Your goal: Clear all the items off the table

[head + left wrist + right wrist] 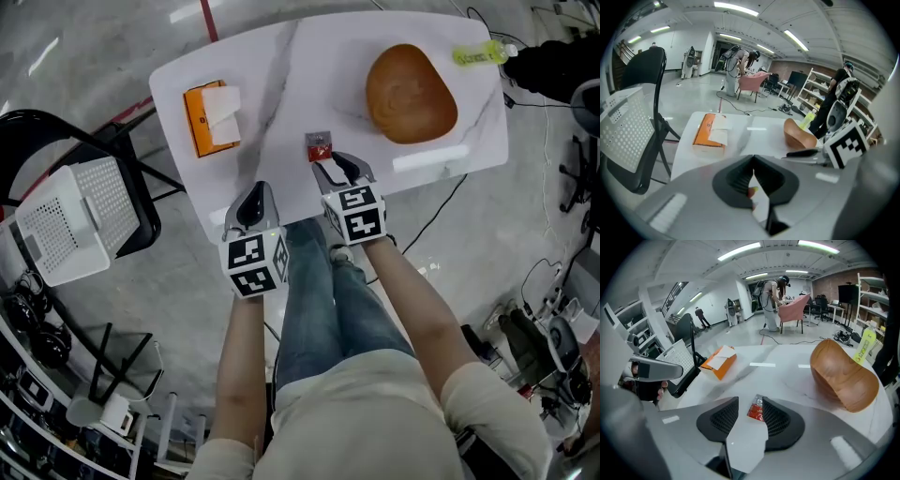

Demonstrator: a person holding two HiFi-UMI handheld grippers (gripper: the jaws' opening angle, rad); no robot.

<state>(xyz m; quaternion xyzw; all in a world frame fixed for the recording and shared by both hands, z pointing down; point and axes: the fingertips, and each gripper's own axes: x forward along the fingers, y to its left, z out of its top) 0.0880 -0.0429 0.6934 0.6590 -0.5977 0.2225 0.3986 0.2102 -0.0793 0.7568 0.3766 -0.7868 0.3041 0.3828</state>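
Note:
A small red packet [319,146] lies on the white marble table [281,66] near its front edge. My right gripper [336,166] hovers just behind it, open; in the right gripper view the packet [756,408] sits in the gap of the right gripper [750,399], close to one finger and not pressed. My left gripper [253,202] is shut and empty over the front edge; in its own view the left gripper [753,157] has its jaws meeting. An orange tissue box [211,117] lies at the left, a wooden bowl [410,94] at the right, a yellow-green bottle [483,54] at the far right corner.
A white perforated basket [80,220] rests on a black chair [56,131] left of the table. Cables and equipment lie on the floor at the right. People stand far off in the hall behind the table.

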